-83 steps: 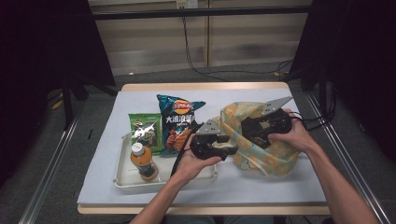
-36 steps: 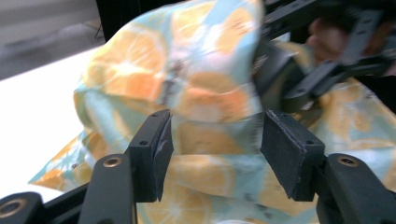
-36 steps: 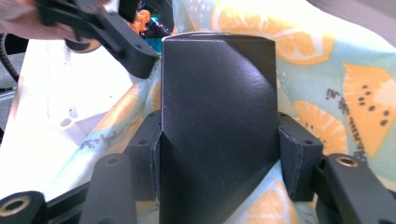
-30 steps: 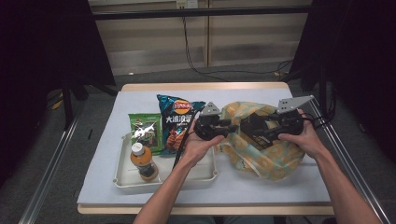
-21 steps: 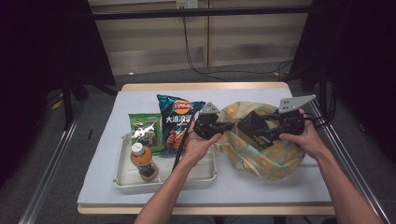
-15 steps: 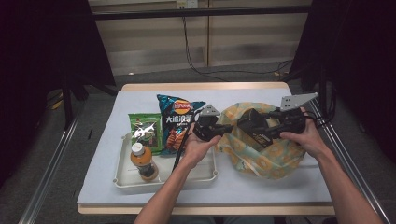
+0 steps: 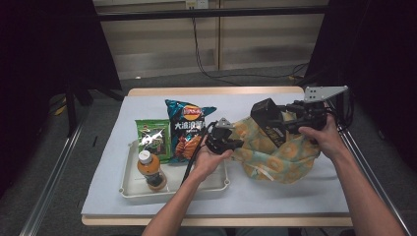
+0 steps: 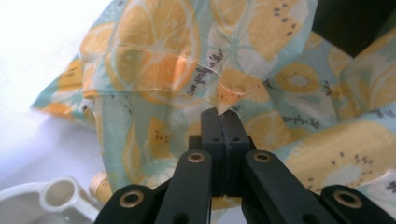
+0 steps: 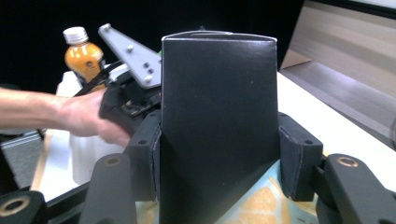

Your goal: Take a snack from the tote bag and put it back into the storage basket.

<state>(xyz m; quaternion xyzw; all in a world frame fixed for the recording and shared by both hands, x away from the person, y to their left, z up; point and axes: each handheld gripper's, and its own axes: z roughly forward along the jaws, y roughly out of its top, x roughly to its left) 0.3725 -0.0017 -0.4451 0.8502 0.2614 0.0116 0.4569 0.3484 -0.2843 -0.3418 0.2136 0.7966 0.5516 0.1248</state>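
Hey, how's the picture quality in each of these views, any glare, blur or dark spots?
High view: the table is evenly lit, surroundings fall to near black. Left gripper view: the white surface at upper left is blown out; the citrus-print bag is sharp, the white tray corner soft. Right gripper view: the black box is close and slightly soft, the orange drink bottle and the hand behind are blurred against a dark background.

high view: above, facing forward-down | 2 gripper views: close along own tongs | shared: fruit-print bag (image 7: pixel 275 152)
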